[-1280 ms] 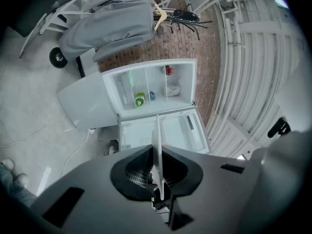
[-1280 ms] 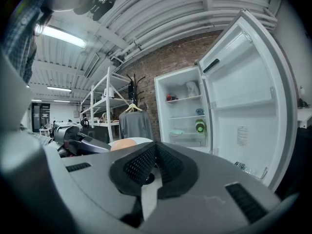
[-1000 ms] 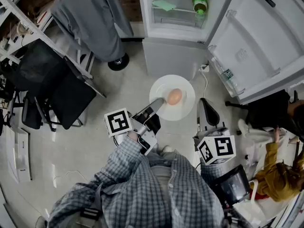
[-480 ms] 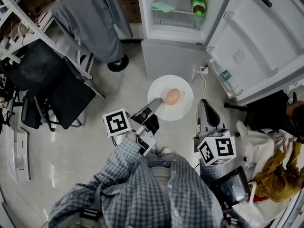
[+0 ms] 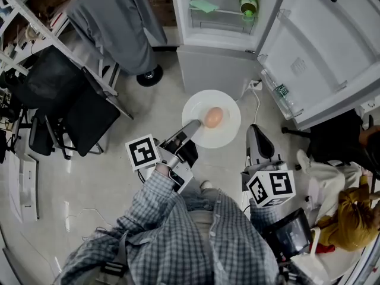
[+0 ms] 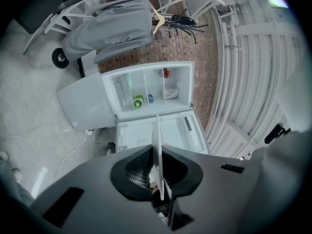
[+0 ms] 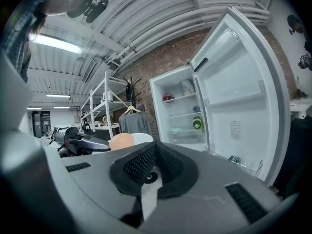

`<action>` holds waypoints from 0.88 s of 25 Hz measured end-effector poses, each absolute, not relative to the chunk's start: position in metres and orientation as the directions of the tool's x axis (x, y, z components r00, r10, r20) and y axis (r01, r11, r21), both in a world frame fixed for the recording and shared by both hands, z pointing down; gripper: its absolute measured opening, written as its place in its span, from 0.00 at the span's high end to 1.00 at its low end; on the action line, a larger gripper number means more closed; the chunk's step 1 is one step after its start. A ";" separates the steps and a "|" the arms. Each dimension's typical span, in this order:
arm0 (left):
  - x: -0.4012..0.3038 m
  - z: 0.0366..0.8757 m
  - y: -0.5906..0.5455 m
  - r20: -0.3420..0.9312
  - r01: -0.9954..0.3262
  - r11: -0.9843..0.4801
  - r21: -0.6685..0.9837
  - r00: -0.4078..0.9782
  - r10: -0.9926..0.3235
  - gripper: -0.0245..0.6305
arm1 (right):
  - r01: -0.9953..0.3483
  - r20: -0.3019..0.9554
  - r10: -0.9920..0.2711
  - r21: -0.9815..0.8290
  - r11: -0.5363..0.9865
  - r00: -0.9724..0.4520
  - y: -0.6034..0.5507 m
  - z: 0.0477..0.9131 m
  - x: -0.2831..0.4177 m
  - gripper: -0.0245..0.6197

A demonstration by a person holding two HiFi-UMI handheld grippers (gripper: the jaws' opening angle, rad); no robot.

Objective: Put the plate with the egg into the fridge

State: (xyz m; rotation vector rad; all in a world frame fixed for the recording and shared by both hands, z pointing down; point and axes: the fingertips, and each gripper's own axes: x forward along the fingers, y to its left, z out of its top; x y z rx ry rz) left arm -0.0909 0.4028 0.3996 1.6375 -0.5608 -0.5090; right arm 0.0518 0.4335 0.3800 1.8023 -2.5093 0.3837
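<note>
Carry leg: the left gripper (image 5: 191,126) pinches the white plate (image 5: 228,130) at its 8 o'clock rim, with the egg (image 5: 213,117) at its centre. The right gripper (image 5: 256,134) hangs pressed together and empty at the plate's 4 o'clock. At 12 o'clock the open fridge (image 5: 217,70) holds a green bottle (image 5: 248,3) and a pale green item (image 5: 205,6); the next move, I'd say, is a level lift onto free shelf space.

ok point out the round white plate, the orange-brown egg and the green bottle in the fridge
round white plate (image 5: 228,128): head view, bare surface near its right rim
orange-brown egg (image 5: 214,117): head view, middle of the shell
green bottle (image 5: 249,3): head view, middle of its body
</note>
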 end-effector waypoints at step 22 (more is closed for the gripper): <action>-0.089 0.404 0.307 -0.012 -0.073 -0.118 0.990 0.801 -0.598 0.93 | -0.961 0.183 -0.952 -0.171 0.216 -0.247 0.346 0.380 0.065 0.95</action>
